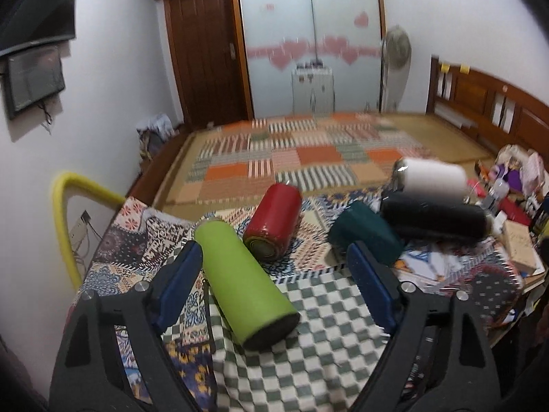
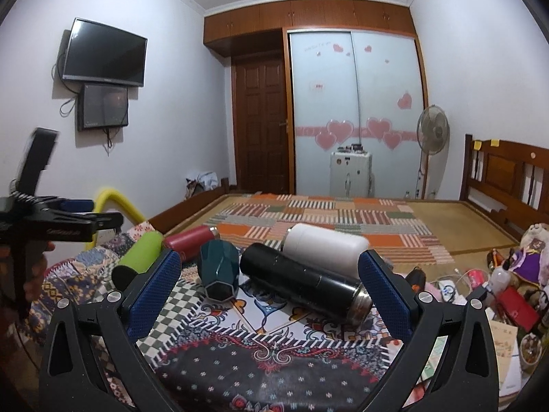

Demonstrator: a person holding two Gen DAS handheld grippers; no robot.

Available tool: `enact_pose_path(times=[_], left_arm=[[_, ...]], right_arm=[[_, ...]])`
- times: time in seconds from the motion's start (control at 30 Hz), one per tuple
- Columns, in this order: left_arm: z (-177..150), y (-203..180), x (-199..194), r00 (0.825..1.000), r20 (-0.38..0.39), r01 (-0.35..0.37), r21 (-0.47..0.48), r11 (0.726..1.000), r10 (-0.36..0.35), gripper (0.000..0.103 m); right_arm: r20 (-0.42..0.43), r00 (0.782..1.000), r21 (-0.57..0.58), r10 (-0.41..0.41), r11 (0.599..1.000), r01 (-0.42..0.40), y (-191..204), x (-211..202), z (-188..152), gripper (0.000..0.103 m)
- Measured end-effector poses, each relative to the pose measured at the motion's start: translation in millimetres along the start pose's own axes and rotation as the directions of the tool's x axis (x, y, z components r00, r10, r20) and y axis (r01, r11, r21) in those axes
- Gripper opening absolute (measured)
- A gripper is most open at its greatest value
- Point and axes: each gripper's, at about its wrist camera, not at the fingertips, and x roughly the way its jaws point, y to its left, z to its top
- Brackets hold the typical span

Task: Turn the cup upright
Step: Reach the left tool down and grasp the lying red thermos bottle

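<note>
1. Nearest in our left wrist view, our left gripper (image 1: pixel 274 267) stands with its blue-padded jaws spread wide and nothing between them but air. The lime green cup (image 1: pixel 245 283) lies on its side just inside the left finger, its dark end toward us, on the checkered cloth (image 1: pixel 326 350).
2. In our right wrist view, our right gripper (image 2: pixel 271 274) is likewise spread wide and holds nothing. Between its fingers we look past a dark floral patch of the patchwork cloth (image 2: pixel 267 370) covering the table.
3. Just beyond, the teal faceted cup (image 2: pixel 218 274) lies on its side with its dark end facing us. Beside it, the black flask (image 2: pixel 305 283) lies flat, its metal end toward the right finger.
4. The white flask (image 2: pixel 322 249) lies just behind the black one, touching it or nearly so; we cannot tell which.
5. To the left, the red flask (image 2: pixel 190 240) lies on its side beside the lime green cup, and our left gripper appears above them at the frame edge.
6. Clutter (image 2: pixel 507 292) crowds the table's right side.
7. Farther off we see the bed (image 2: pixel 326 219) with its patchwork mat, then the fan (image 2: pixel 433 130), the small white case (image 2: pixel 350 173), the heart-decorated wardrobe doors (image 2: pixel 357 110), the brown door (image 2: pixel 262 127) and the wall television (image 2: pixel 104 53).
</note>
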Motion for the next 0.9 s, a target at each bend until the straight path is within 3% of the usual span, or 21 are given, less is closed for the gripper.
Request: enact_pose_path(times=[0.23, 0.57, 0.9], left_arm=[[19, 6, 80, 0.983, -0.176, 0.066, 0.030, 0.997, -0.060, 0.073], [47, 5, 172, 0.924, -0.373, 0.121, 0.080, 0.989, -0.082, 0.073], [52, -7, 218, 0.868, -0.494, 0.133, 0.121, 0.984, -0.056, 0.072]], right_arm=[[-0.043, 0.999, -0.004, 0.016, 1.000, -0.016, -2, 34, 0, 0.103], [-0.073, 0.997, -0.021, 0.039, 0.999, -0.041, -3, 61, -6, 0.103], [-0.095, 0.993, -0.017, 0.066, 0.998, -0.068, -6, 78, -13, 0.103]])
